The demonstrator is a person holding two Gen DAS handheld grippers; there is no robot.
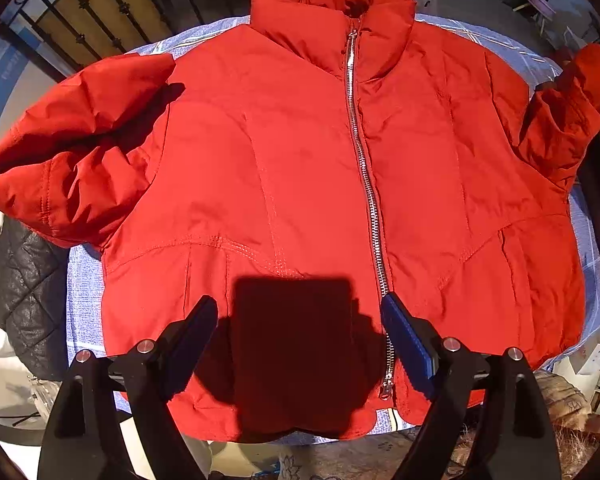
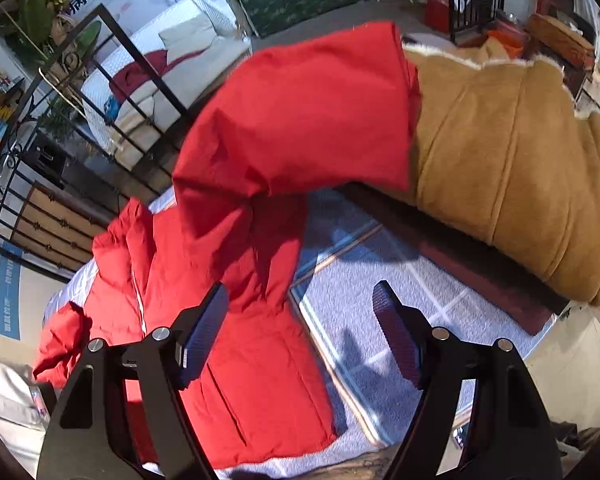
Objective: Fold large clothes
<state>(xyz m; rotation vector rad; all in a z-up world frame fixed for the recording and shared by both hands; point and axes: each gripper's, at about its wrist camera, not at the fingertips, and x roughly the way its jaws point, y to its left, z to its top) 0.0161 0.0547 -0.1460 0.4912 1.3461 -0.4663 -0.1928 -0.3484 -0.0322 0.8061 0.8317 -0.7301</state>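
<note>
Jacket: red jacket [image 1: 300, 160] lies flat, zipped, on the blue checked cloth [image 1: 84, 304].
Edges: its hem reaches the cloth's near edge; both sleeves overhang.
Left gripper [image 1: 300, 328]: released above the hem.
Right gripper [image 2: 300, 332]: released, nothing between the fingers.
Open room: bare cloth beside the jacket, toward the tan coat [image 2: 508, 168].

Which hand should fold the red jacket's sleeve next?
Probably the right. The right gripper is open and faces the raised sleeve of the red jacket. The left gripper hangs open over the hem by the zipper, away from both sleeves.
</note>
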